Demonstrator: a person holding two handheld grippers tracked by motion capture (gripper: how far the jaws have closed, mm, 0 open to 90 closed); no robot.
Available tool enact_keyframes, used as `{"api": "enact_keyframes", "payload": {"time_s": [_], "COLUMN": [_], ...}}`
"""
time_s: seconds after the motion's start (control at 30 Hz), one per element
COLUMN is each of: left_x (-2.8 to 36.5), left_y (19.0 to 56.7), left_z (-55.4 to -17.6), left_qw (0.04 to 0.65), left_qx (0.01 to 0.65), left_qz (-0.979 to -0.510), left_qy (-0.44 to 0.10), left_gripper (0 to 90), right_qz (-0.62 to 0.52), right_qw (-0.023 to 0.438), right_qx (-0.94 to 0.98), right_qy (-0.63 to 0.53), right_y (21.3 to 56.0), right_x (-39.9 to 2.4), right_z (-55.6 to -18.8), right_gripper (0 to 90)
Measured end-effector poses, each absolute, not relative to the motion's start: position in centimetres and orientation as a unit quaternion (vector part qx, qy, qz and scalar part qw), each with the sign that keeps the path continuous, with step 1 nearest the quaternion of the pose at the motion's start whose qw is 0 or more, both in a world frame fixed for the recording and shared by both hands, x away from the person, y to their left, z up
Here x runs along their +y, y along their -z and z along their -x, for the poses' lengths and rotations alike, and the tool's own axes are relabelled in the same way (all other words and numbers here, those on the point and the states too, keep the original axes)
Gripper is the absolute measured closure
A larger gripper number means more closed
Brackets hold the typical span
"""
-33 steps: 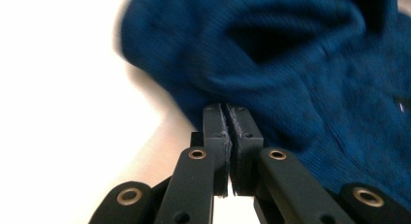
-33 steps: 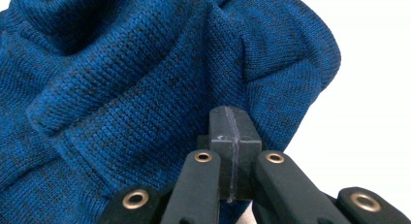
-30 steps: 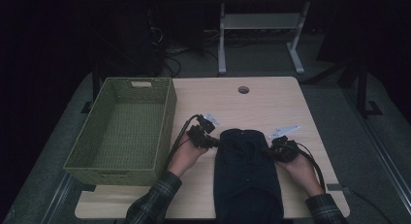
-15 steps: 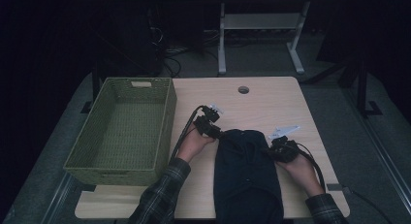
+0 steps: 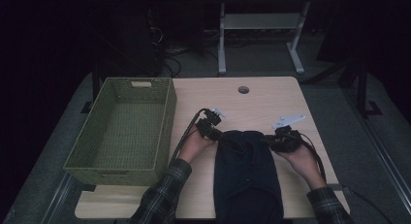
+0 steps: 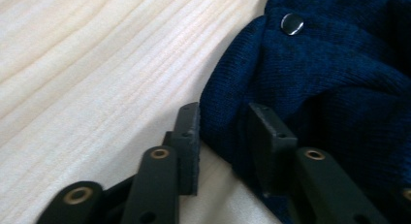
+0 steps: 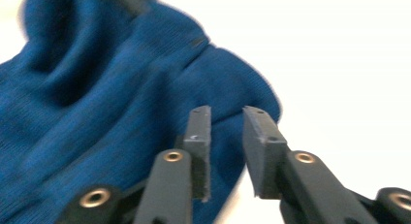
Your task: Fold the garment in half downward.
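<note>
Two grippers are set at the far corners of the navy garment (image 5: 247, 173) lying mid-table: left gripper (image 6: 220, 136) and right gripper (image 7: 227, 136), jaws just parted, fabric between, unclamped. A regrasp is judged under way; both jaws must be closed on the cloth next.

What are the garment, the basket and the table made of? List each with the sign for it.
Garment: dark blue knitted fabric, matte; fine ribbed stitches show, likely wool or cotton, with a glossy button.
Basket: green woven wicker or plastic weave, judging by its textured walls.
Table: pale wood or wood-look laminate, with grain lines.
</note>
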State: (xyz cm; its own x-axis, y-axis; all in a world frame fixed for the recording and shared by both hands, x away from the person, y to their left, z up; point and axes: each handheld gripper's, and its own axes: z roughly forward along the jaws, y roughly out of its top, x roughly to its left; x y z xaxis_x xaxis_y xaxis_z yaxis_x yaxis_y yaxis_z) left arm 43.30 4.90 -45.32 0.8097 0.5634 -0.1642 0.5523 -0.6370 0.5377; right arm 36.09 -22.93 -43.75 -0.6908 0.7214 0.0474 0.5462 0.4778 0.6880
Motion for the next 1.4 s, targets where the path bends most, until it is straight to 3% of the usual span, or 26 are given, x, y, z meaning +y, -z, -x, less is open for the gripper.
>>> {"api": "enact_keyframes", "payload": {"time_s": [0.2, 0.47, 0.63, 0.77, 1.0, 1.4], "left_x": [4.9, 5.0, 4.9, 5.0, 5.0, 5.0], "left_y": [45.4, 45.4, 45.4, 45.4, 44.9, 40.6], "left_z": [-43.3, -43.3, -43.3, -43.4, -43.7, -44.9], "left_qw": [0.296, 0.300, 0.299, 0.298, 0.292, 0.322], "left_qx": [0.304, 0.302, 0.301, 0.304, 0.304, 0.304], "left_qz": [-0.905, -0.905, -0.906, -0.905, -0.907, -0.895], "left_qy": [-0.004, -0.002, -0.002, 0.003, -0.001, -0.059], "left_gripper": [71.6, 73.7, 75.4, 77.9, 80.9, 81.3], "right_qz": [-0.400, -0.404, -0.410, -0.414, -0.387, -0.387], "right_qw": [0.109, 0.075, 0.042, 0.018, 0.070, 0.129], "right_qx": [0.835, 0.841, 0.836, 0.831, 0.856, 0.843], "right_qy": [-0.362, -0.351, -0.362, -0.372, -0.335, -0.350], "right_y": [43.9, 45.9, 46.6, 46.8, 45.9, 41.6], "right_x": [-23.8, -23.7, -24.0, -24.1, -23.0, -23.4], "right_z": [-39.7, -41.4, -41.8, -42.0, -41.5, -42.1], "right_gripper": [65.4, 63.7, 70.8, 83.2, 86.0, 86.2]}}
